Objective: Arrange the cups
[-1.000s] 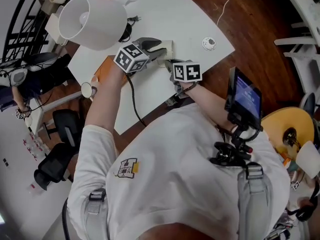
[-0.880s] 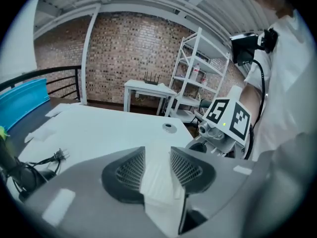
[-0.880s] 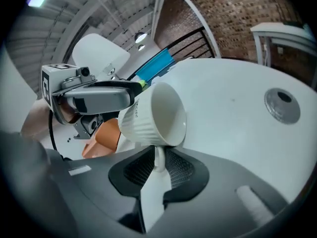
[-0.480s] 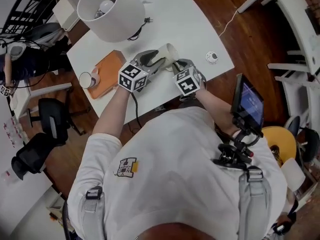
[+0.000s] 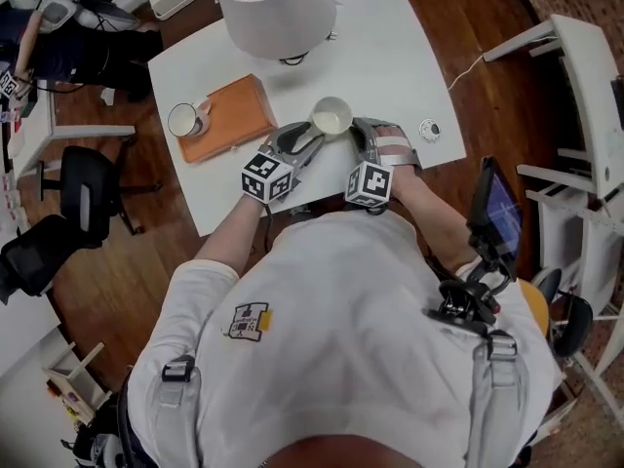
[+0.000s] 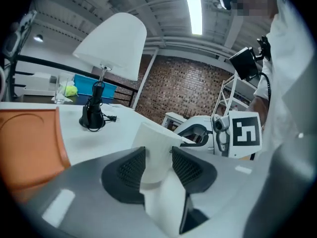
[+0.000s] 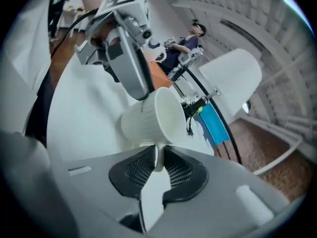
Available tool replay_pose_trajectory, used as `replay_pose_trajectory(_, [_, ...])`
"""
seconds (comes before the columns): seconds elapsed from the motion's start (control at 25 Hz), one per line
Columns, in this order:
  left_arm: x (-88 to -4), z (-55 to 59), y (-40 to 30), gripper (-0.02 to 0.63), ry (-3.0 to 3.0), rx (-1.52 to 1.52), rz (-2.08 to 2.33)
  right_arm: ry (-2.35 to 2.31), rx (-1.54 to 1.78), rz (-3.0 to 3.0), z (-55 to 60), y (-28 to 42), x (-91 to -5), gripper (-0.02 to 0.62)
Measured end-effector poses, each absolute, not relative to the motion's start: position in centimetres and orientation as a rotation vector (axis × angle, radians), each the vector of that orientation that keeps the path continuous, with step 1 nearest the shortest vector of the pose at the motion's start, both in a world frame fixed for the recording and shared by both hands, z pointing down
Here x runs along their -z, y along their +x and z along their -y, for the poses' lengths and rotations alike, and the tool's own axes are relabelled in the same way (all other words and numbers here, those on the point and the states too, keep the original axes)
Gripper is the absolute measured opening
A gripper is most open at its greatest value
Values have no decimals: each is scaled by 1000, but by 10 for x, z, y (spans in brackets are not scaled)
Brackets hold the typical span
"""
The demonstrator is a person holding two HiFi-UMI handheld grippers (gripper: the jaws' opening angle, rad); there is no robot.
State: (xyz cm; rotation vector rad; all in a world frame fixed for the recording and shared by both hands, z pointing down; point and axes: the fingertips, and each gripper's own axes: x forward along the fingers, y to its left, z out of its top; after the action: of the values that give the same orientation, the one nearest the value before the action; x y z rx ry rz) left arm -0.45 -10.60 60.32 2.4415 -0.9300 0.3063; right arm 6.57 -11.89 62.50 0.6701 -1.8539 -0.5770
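The right gripper pinches the thin wall at the mouth of a white ribbed cup, which is tipped so its opening faces right. The left gripper reaches in from above, jaws opening, with the cup's base between them. Beyond, on the white table, stand a lamp and a blue box.

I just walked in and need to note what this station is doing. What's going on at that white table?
A person holds a two-jaw gripper in each hand, and both are on one white cup over the white table. The right gripper is clamped on the cup's handle. The left gripper has the cup's body between its pads, and its jaws are opening. A second cup sits by the edge of an orange tray, near a lamp.
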Motion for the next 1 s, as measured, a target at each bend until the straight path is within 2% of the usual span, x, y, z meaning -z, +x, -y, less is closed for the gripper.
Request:
replay_pose_trajectory(0.2, [-626, 85, -14, 166, 2404, -369, 978, 612, 897, 1767, 110, 53, -624, 63])
replay_pose_trajectory(0.48, [-636, 77, -14, 170, 2480, -541, 983, 611, 873, 1861, 108, 50, -621, 85])
replay_pose_trajectory(0.6, [-636, 76, -15, 226, 2514, -641, 959, 535, 693, 2038, 105, 51, -623, 181])
replay_pose_trajectory(0.64, [-636, 75, -14, 248, 2523, -671, 940, 486, 587, 2125, 102, 51, -624, 250])
replay_pose_trajectory(0.84, [-631, 79, -5, 324, 2591, -825, 816, 230, -24, 2391, 98, 43, -635, 476])
replay_pose_trajectory(1.0, [-631, 85, 3, 388, 2603, -994, 732, 118, -36, 2433, 107, 15, -633, 483])
